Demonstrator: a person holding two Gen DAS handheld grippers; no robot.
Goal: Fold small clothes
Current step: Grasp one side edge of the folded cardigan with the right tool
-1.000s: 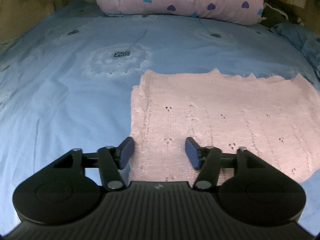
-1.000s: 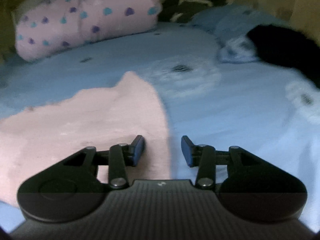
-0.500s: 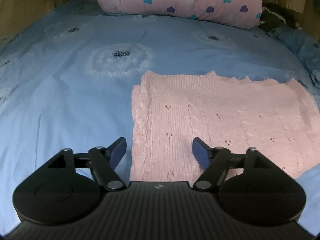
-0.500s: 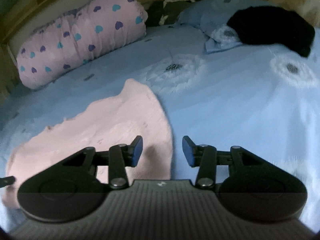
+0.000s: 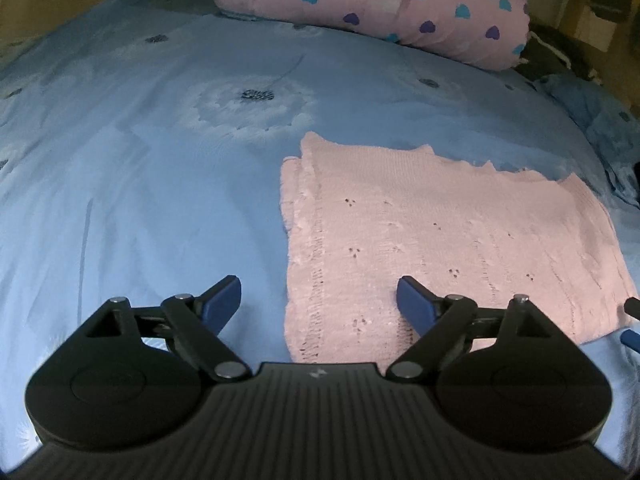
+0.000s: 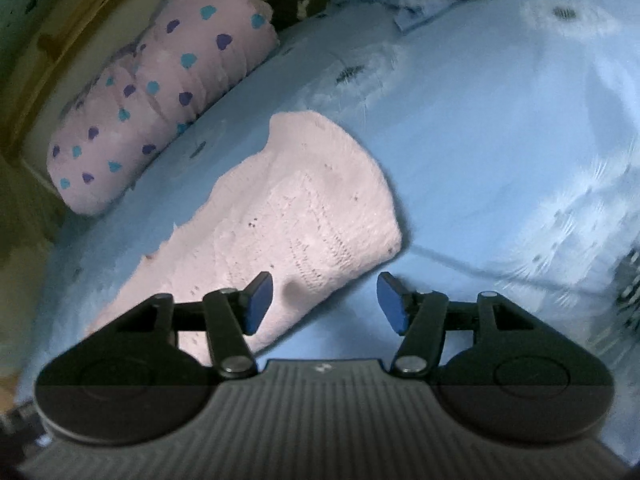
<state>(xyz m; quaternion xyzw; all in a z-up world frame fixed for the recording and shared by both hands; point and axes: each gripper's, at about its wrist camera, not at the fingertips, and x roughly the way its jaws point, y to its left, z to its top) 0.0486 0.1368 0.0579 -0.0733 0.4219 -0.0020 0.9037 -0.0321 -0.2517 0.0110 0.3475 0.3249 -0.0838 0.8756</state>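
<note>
Both tongs, left (image 5: 318,300) and right (image 6: 324,300), have just been opening wider than a second ago, gripping nothing, while the folded pink knit (image 5: 440,240) lies flat on the bed (image 5: 160,200).

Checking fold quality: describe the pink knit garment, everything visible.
The pink knit garment looks like soft wool with small eyelet holes and ribbed columns. It lies flat, folded into a rough rectangle on the blue bedsheet, with layered edges at its left side and a jagged far edge. Nothing grips it; only the sheet touches it.

Pink open-knit garment (image 5: 440,248); smooth matt cotton bedsheet (image 5: 140,200)
</note>
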